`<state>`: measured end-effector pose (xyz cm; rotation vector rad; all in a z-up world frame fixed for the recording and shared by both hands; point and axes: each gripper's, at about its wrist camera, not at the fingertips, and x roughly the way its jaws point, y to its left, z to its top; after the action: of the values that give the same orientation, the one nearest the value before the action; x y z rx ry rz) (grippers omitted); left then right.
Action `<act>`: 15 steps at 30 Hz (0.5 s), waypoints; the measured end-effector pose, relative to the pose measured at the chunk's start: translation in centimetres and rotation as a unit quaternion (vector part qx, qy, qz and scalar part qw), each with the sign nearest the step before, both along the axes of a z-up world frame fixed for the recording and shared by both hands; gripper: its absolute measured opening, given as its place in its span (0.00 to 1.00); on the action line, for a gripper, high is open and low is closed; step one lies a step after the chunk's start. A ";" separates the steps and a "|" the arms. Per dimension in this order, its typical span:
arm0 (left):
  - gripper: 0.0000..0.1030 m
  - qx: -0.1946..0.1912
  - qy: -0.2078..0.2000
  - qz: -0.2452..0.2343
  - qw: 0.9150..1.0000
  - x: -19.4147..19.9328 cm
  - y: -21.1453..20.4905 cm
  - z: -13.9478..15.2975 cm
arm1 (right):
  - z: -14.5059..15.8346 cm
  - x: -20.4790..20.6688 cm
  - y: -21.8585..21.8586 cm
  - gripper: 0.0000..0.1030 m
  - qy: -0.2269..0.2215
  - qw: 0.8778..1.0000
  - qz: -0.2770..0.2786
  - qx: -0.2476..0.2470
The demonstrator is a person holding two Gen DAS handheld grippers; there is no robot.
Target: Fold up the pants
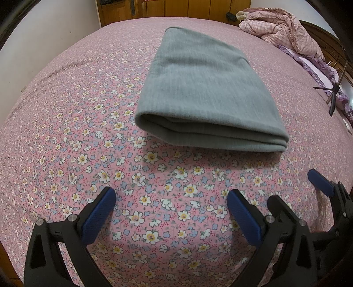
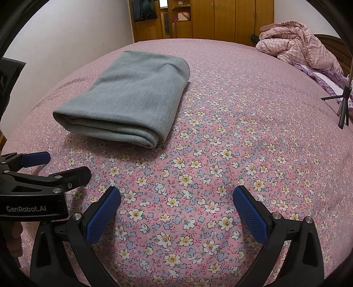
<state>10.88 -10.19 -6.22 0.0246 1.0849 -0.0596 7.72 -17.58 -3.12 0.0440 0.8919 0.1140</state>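
The grey pants (image 1: pixel 203 88) lie folded into a thick rectangular stack on the pink floral bed sheet (image 1: pixel 88 143), their layered folded edge facing me. In the right wrist view the same pants (image 2: pixel 132 99) sit up and to the left. My left gripper (image 1: pixel 172 196) is open over bare sheet, well short of the pants, holding nothing. My right gripper (image 2: pixel 176 194) is open too, empty, below and right of the stack. Each gripper shows in the other's view: the right one (image 1: pixel 293 187) at lower right, the left one (image 2: pixel 66 165) at the left edge.
A crumpled pink quilt (image 1: pixel 280 28) and purple pillows (image 1: pixel 317 66) lie at the bed's far right. A small black tripod (image 2: pixel 344 103) stands at the right. Wooden wardrobes (image 2: pixel 209 19) line the far wall. A white wall runs along the left.
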 end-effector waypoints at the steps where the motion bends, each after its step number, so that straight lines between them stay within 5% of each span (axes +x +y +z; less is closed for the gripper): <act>1: 1.00 0.000 0.000 0.000 1.000 0.1 0.0 0.0 | 0.0 0.0 0.0 1.00 0.000 1.000 0.000 0.000; 15: 1.00 0.000 0.004 0.001 1.000 -0.1 0.1 0.1 | 0.0 0.0 0.0 1.00 -0.002 1.000 0.002 -0.003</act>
<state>10.77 -10.10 -6.09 0.0229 1.0924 -0.0582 7.77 -17.63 -3.17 0.0362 0.8893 0.1158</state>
